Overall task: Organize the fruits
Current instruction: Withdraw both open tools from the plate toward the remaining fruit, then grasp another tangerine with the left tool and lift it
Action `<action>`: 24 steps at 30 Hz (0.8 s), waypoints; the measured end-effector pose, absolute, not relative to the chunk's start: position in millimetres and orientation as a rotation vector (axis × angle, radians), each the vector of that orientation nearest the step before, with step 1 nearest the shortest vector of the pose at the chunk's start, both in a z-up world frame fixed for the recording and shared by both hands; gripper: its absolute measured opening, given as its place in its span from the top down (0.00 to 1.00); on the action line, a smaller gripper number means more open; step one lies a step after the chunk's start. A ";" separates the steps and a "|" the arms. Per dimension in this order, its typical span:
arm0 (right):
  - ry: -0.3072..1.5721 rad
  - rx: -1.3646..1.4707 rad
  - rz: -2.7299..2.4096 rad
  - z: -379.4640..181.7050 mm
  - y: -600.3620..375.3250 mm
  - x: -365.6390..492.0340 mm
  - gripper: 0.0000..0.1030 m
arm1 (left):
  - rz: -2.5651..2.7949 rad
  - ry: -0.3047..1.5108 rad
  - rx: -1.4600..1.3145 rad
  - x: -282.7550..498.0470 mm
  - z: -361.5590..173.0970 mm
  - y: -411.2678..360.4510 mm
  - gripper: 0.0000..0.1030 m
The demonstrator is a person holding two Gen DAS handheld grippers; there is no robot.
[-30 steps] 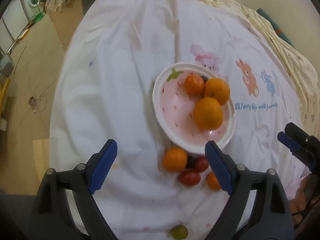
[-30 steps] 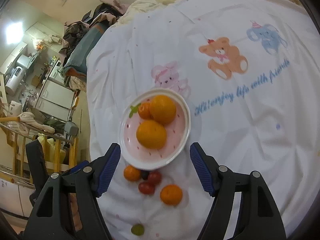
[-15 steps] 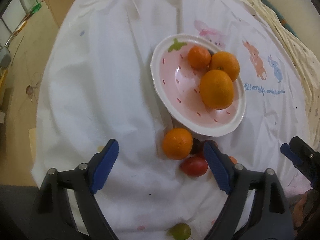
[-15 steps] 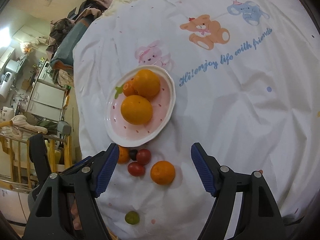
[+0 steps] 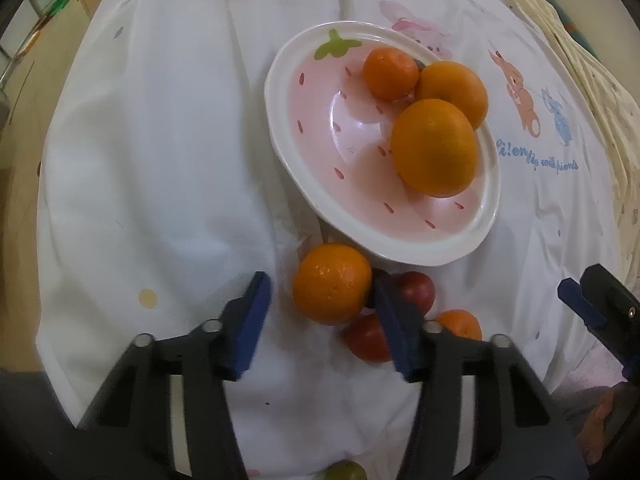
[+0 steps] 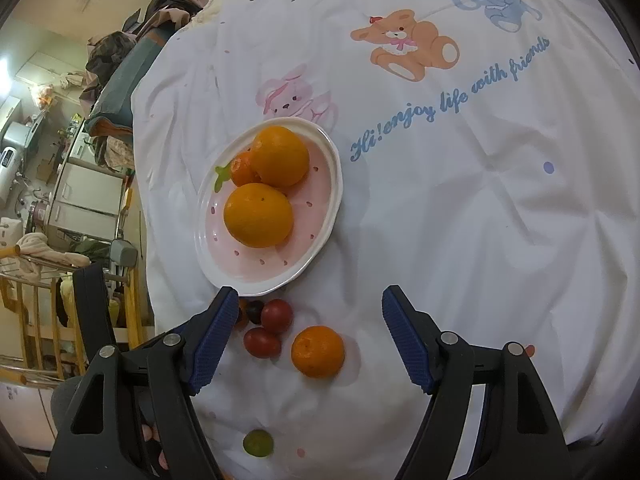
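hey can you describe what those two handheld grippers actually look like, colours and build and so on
Both look alike. The left gripper and the right gripper each have two black plastic arms with open triangular cut-outs and silver screw heads at the joints. Each arm ends in a blue pad with a ribbed face. No cables or printed markings show; a bit of bare hand shows below the left one.

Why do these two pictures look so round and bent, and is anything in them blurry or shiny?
Both views are fisheye, so edges curve and corners go black. In the left wrist view the left gripper is smeared by blur, and the plate shows a white glare patch. The right wrist view is sharper: the printed cloth reads clearly, and a bright light flares at its left edge.
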State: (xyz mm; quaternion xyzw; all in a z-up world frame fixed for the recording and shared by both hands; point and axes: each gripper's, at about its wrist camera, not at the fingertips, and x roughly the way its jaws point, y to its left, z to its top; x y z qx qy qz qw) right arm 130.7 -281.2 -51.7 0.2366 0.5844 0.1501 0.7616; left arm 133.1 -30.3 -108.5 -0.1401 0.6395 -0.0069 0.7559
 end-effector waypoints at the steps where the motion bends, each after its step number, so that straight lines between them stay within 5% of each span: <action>1: 1.272 0.518 0.327 -52.1 -282.0 130.7 0.25 | -0.023 1.398 -0.313 133.0 -108.6 -30.1 0.60; 6: 1.272 0.523 0.319 -52.0 -284.7 131.1 0.25 | -0.045 1.399 -0.284 130.7 -105.6 -34.6 0.68; 24: 1.254 0.493 0.338 -33.8 -269.5 125.0 0.25 | -0.042 1.209 -0.240 113.0 -41.5 -9.4 0.68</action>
